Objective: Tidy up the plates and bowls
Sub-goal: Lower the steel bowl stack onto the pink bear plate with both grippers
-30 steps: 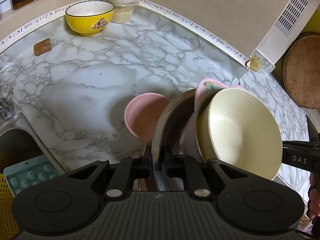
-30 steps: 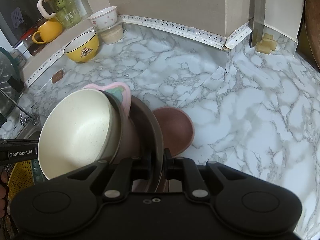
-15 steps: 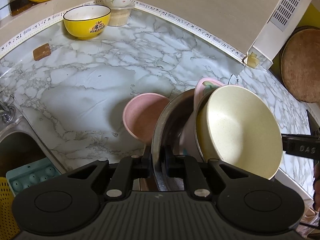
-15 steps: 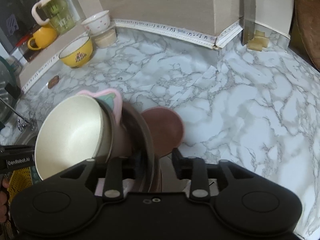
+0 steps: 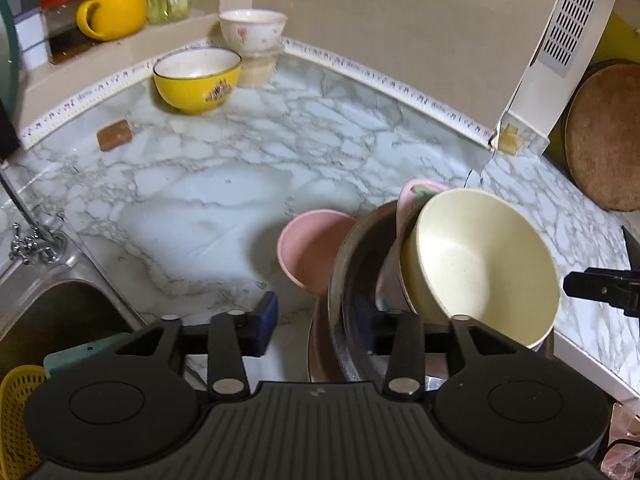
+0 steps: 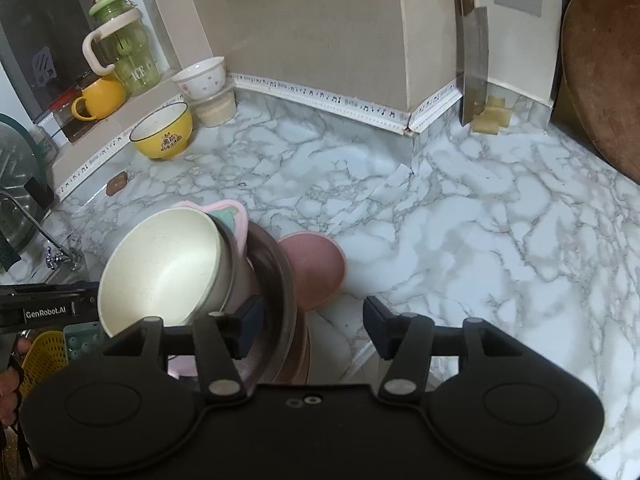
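A steel bowl (image 5: 340,276) stands tipped on the marble counter (image 5: 208,200). In it lean a cream bowl (image 5: 480,264) and a pink heart plate (image 5: 416,194). A pink bowl (image 5: 312,248) sits just behind. My left gripper (image 5: 320,322) straddles the steel rim, and its jaws are opening with the pads off the metal. On the opposite side of the steel bowl (image 6: 280,280), my right gripper (image 6: 314,322) is also opening, with the rim between its fingers but not pressed. The cream bowl (image 6: 168,268) and pink bowl (image 6: 316,268) show there too.
A yellow bowl (image 5: 198,80) and a white flowered bowl (image 5: 252,32) stand at the back wall, with a yellow mug (image 5: 114,12) on the ledge. The sink (image 5: 48,312) and tap (image 5: 32,240) lie left. A cleaver (image 6: 474,68) and a round board (image 5: 604,136) lean at the right.
Both grippers were shut on the steel bowl's rim and now stand open around it. Both have drawn back and up a little. The dishes have stayed put.
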A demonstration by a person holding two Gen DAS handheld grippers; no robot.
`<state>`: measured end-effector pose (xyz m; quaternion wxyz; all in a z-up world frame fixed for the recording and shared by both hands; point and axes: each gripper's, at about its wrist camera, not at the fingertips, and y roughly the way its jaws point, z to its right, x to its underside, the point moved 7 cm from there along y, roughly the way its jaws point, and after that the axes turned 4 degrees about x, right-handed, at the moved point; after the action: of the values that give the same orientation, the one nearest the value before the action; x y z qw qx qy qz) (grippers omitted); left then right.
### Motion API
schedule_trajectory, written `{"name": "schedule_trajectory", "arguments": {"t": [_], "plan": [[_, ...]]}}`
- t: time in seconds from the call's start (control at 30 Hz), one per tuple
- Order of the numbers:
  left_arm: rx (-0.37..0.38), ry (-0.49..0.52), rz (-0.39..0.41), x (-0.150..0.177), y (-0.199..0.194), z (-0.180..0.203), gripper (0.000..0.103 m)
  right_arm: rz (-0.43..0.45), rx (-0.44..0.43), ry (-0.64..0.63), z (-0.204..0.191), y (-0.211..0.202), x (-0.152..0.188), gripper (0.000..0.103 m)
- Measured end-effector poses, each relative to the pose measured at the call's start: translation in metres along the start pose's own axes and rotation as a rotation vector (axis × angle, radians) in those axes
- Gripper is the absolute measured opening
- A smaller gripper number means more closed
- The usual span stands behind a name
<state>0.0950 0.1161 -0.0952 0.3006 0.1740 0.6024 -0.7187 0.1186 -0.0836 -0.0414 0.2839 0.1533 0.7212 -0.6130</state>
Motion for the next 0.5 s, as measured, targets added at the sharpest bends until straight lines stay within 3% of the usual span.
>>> {"name": "schedule_trajectory", "arguments": {"t": [0.07, 0.2, 0.43, 0.5], "plan": [[-0.006, 0.003, 0.028, -0.001, -0.009, 0.0, 0.052, 0.017, -0.002, -0.006, -0.001, -0.008, 0.0, 0.059], [-0.005, 0.028, 0.078, -0.003, -0.027, 0.007, 0.054, 0.062, -0.007, -0.029, -0.006, -0.026, 0.0, 0.065], [0.038, 0.051, 0.158, 0.0, -0.057, 0.028, 0.077, 0.146, -0.047, -0.059, -0.018, -0.058, 0.003, 0.08], [0.036, 0.073, 0.183, 0.0, -0.064, 0.036, 0.078, 0.174, -0.057, -0.069, -0.023, -0.067, 0.005, 0.084]]}}
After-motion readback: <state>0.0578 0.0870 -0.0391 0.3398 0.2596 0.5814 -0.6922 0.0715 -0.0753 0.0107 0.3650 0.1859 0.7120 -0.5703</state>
